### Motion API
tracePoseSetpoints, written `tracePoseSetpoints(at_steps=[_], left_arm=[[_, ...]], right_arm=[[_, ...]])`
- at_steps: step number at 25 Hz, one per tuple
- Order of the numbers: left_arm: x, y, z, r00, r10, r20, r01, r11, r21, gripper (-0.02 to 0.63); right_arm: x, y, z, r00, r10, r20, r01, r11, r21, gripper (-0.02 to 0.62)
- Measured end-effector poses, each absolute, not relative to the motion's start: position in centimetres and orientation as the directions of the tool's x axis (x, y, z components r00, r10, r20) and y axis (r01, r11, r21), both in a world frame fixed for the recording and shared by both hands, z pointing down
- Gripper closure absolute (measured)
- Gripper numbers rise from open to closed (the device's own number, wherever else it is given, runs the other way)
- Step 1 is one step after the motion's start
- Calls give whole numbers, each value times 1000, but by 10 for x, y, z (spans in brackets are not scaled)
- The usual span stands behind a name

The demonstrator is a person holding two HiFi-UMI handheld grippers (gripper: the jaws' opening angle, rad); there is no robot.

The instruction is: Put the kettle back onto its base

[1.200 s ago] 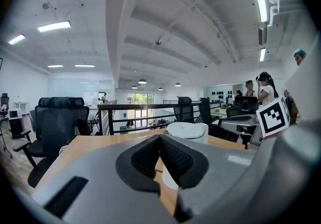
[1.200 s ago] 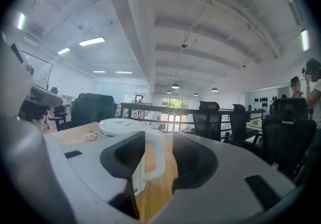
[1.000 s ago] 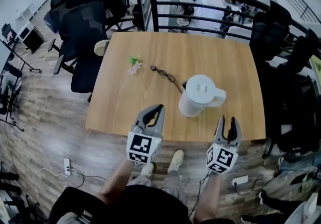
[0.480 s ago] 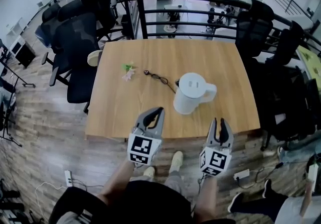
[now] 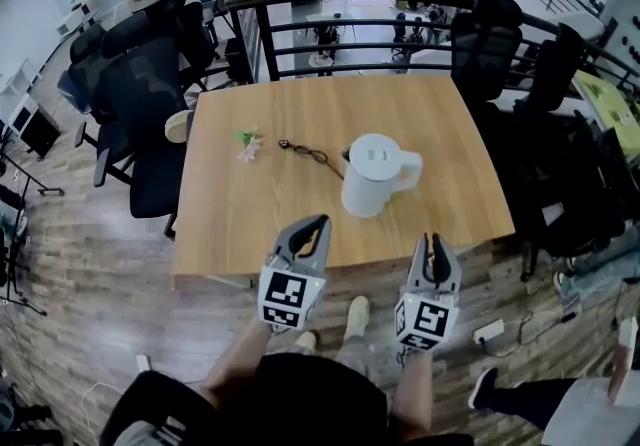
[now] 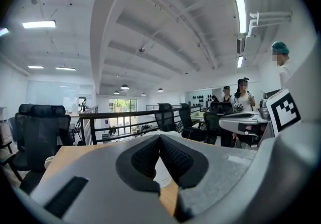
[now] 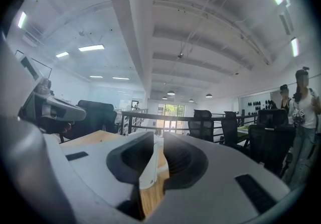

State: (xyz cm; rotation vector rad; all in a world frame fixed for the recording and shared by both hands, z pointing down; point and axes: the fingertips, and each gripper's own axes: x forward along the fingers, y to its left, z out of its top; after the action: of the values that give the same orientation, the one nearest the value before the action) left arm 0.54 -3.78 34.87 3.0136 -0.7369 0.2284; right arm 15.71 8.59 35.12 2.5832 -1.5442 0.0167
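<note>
The kettle [image 5: 372,174] stands on the table [image 5: 240,234], ahead of the fingertips, between the left gripper [image 5: 318,224] and the right gripper [image 5: 433,240]. A cable [image 5: 312,154] lies beyond the left fingertips, left of the kettle.

The wooden table [image 5: 230,224] carries three things — a white kettle [image 5: 372,174], a black cord [image 5: 305,151], a small green-and-pink item [image 5: 247,142].

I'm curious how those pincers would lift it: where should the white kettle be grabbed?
Probably by its handle, coming from the right in the head view: the kettle stands upright and the handle loop sticks out that way.
</note>
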Motion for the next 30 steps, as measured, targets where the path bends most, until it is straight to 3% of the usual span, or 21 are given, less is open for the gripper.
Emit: tracePoseSetpoints(at_steps=[14, 30], left_arm=[[1, -21, 347, 895, -422, 147, -427, -904, -1, 606], [3, -18, 348, 898, -414, 147, -418, -908, -1, 606]], right_arm=[[141, 106, 350, 497, -864, 76, -866, -488, 109, 594], [140, 106, 353, 491, -866, 96, -871, -483, 94, 600]])
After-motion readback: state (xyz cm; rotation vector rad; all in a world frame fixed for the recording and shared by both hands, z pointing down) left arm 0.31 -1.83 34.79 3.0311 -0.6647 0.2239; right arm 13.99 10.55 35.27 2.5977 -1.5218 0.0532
